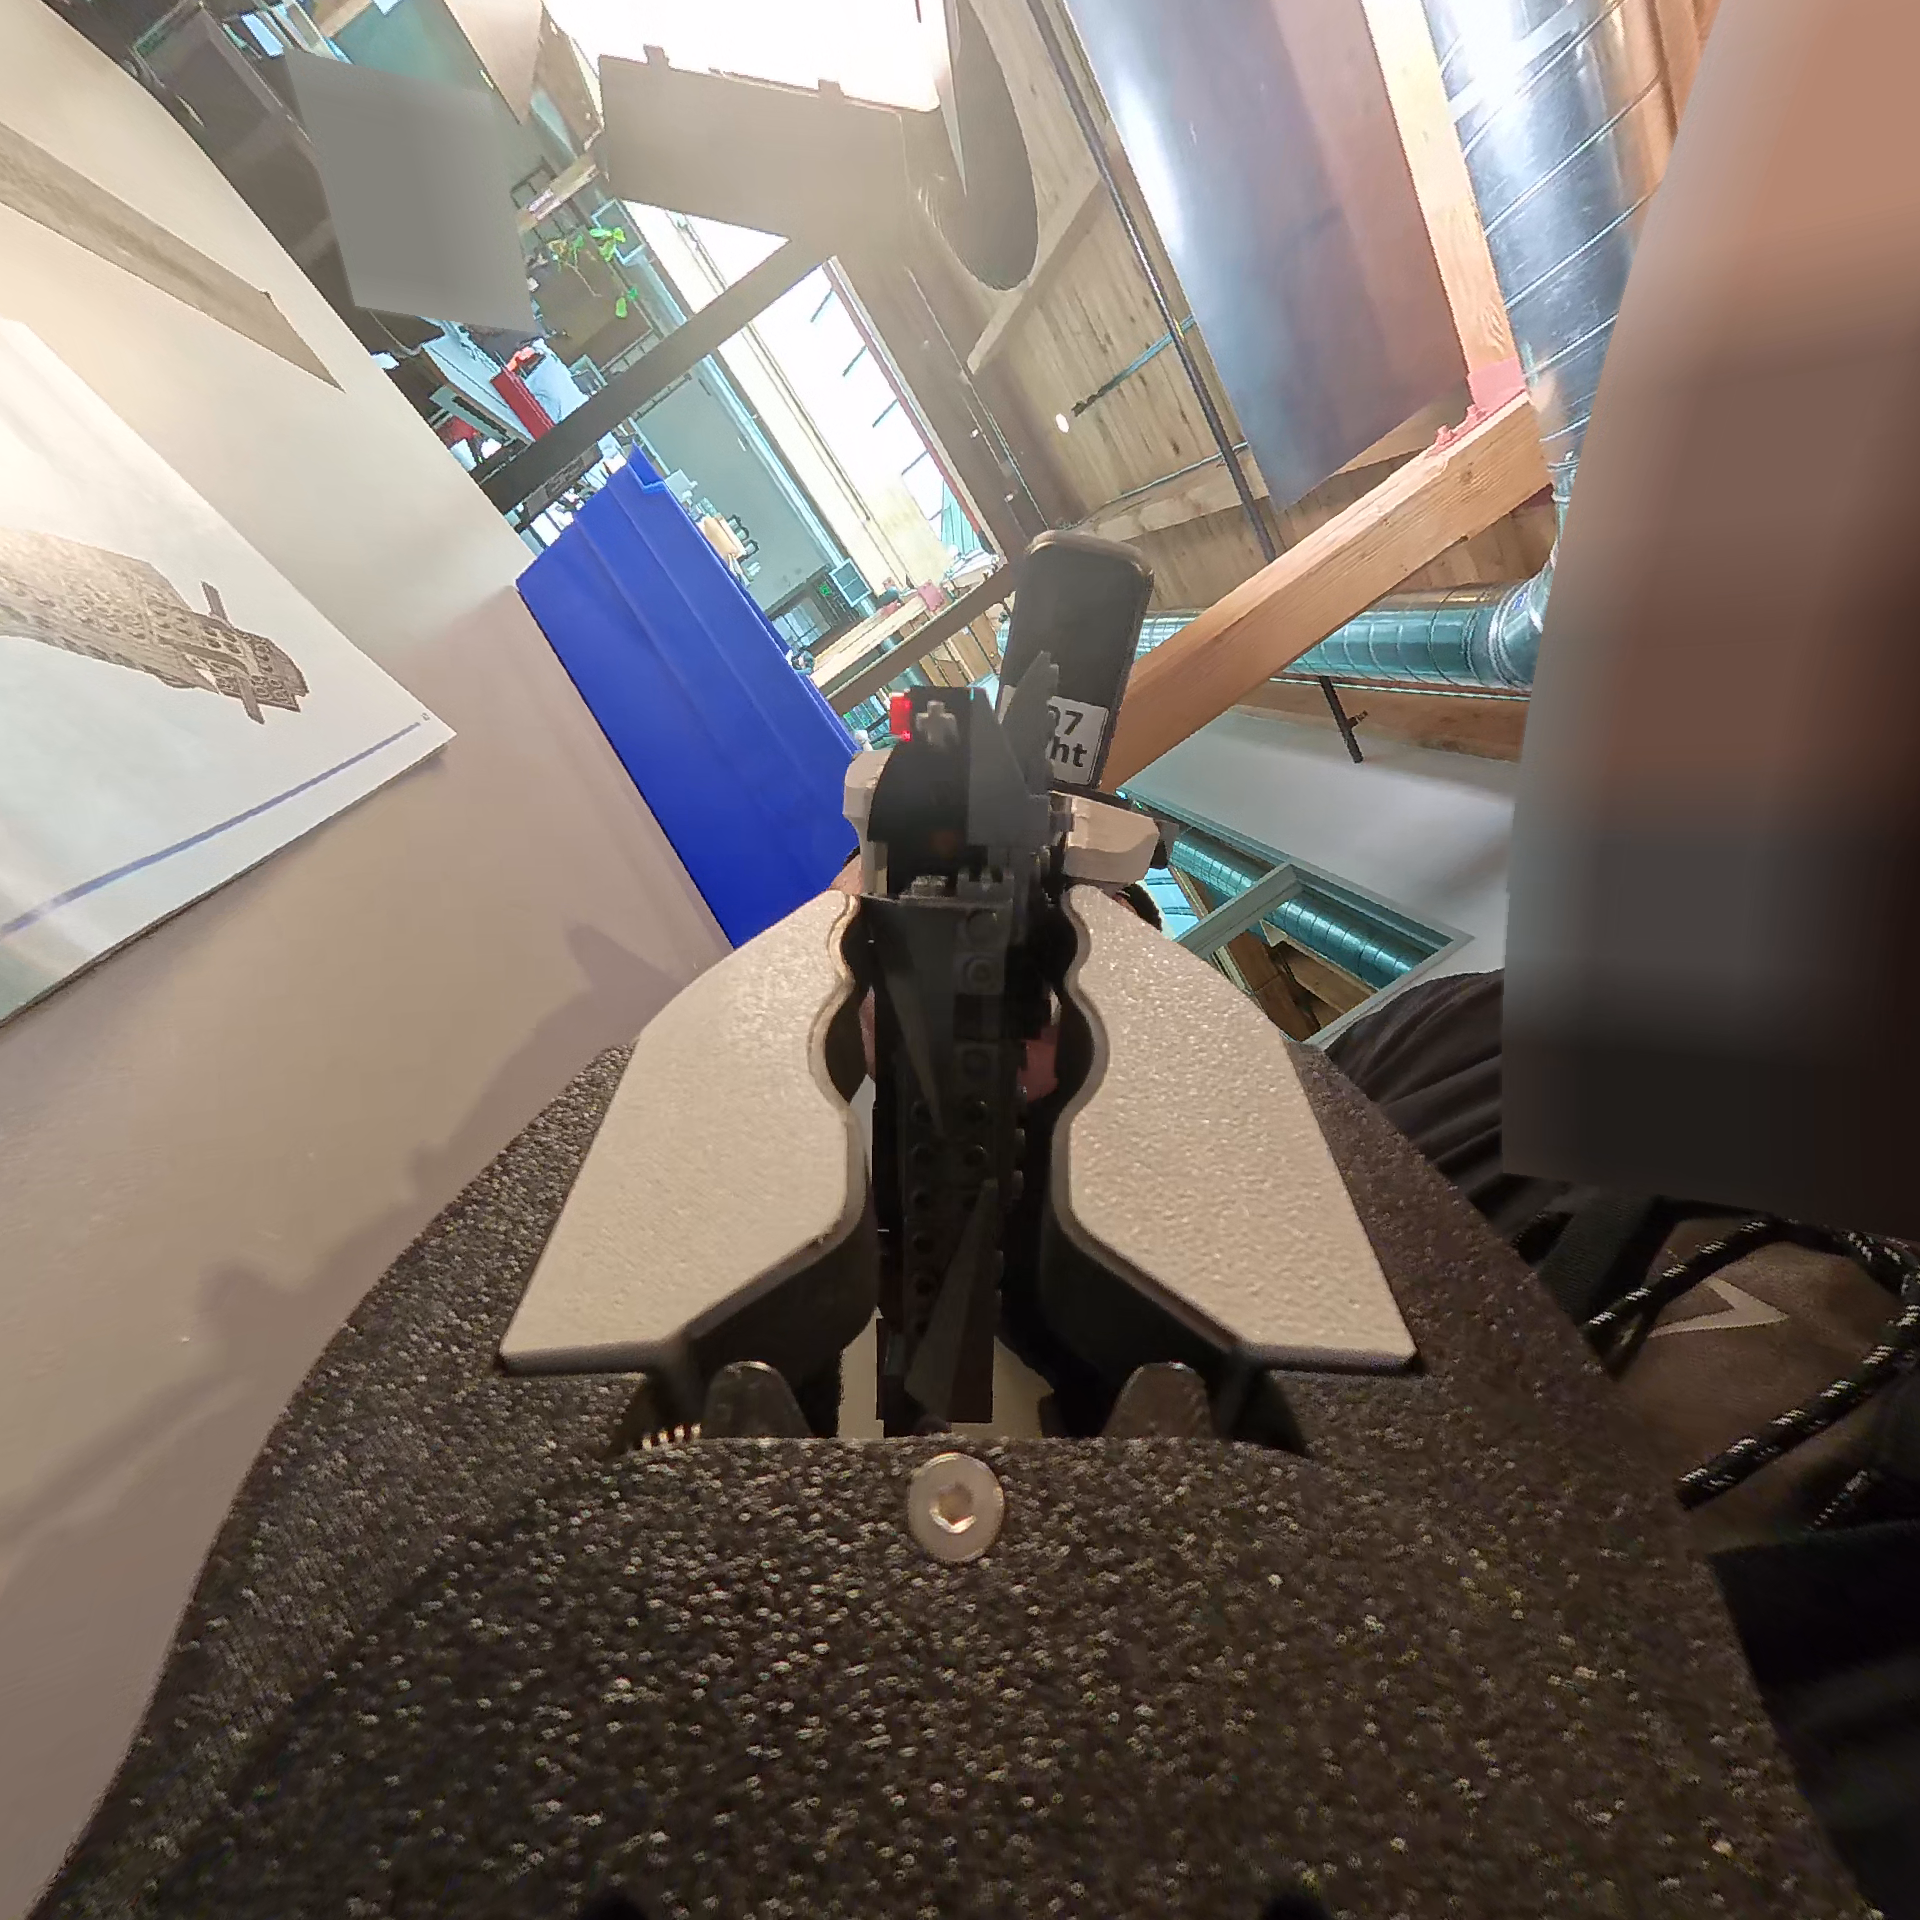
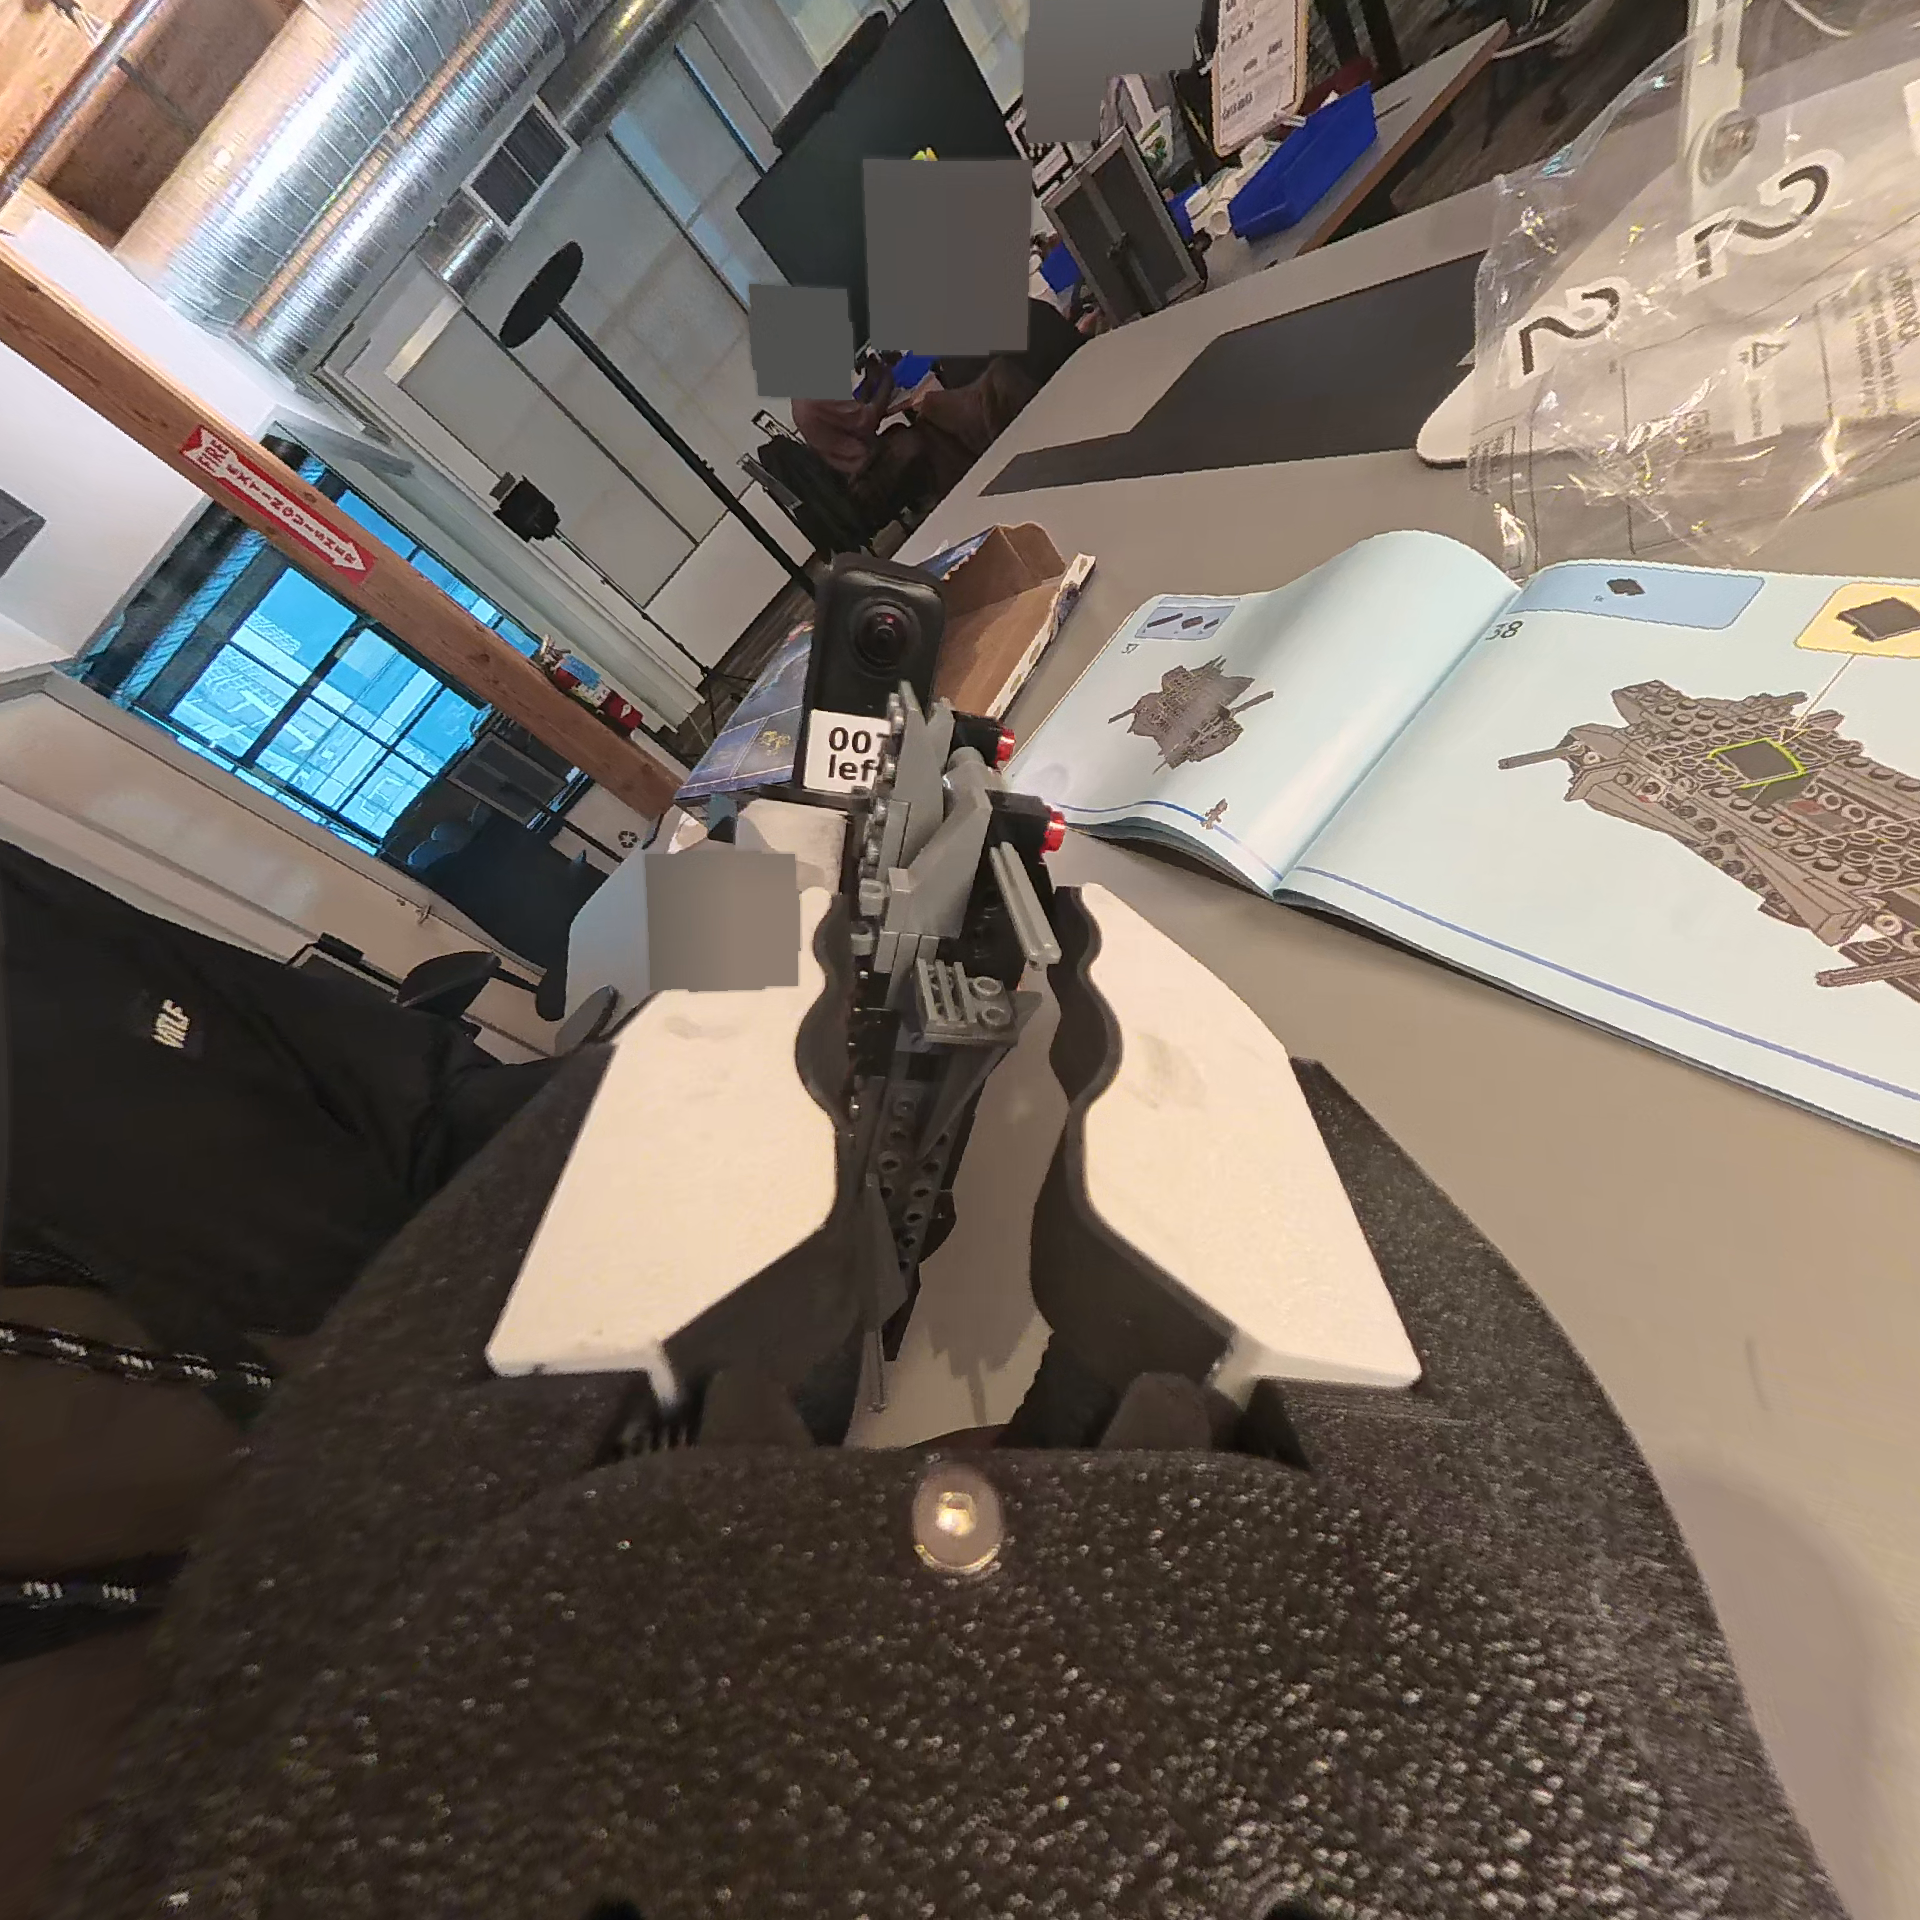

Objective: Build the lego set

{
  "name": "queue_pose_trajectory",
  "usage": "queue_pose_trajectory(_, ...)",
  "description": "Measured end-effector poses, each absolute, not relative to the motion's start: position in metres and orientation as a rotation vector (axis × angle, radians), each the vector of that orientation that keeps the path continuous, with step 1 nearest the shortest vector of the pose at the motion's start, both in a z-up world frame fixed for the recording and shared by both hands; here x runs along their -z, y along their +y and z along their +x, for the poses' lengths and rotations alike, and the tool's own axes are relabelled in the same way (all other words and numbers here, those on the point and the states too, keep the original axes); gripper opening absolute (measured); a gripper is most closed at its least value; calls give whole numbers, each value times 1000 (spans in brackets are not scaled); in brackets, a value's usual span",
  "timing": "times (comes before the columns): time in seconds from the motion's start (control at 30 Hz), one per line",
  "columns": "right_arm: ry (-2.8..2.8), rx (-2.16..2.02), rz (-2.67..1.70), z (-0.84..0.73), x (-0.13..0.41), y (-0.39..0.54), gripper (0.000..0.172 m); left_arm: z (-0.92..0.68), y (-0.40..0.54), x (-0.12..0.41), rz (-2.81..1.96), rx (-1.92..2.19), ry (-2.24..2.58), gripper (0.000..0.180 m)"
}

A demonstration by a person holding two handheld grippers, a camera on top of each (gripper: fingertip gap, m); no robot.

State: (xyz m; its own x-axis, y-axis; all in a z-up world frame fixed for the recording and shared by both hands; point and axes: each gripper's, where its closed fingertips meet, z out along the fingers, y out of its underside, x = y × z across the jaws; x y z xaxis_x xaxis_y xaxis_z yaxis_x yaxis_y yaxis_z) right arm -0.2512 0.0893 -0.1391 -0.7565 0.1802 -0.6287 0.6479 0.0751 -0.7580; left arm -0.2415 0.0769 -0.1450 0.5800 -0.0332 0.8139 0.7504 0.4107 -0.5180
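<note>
Left wrist view: the left gripper [image 1: 961, 997] has its two pale fingers [image 1: 727, 1122] closed onto a dark grey and black brick model [image 1: 940, 1039], which runs lengthwise between them and sticks out past the tips.
Right wrist view: the right gripper [image 2: 951, 997] is likewise clamped on the brick model [image 2: 920, 997], here showing grey wedge plates, a thin grey bar and two red studs [image 2: 1055, 828].
Model's place: lifted off the grey table [image 2: 1299, 1039], held from opposite ends, so each gripper's camera block shows beyond the model in the other's view.
Step in hand: judged from the shared grip, the model is being held up and steadied between both grippers, tilted on its side.
Next move: no goal is stated; any shift would call for both grips staying firm, since thin plates and the bar look easy to knock off.
Only in the left view: a blue bin [image 1: 675, 686] beside the table edge, and ceiling ducts and timber beams overhead.
Only in the right view: an open instruction booklet [image 2: 1455, 790], clear plastic bags [image 2: 1714, 343] and an open cardboard box [image 2: 997, 613] on the table.
</note>
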Motion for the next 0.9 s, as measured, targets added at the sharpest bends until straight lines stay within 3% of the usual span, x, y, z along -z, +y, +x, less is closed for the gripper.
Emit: queue_pose_trajectory(0.9, 1995, 1755, 830, -255, 144, 89, 36, -244, 77, 148, -1046, 550, -850, 34)
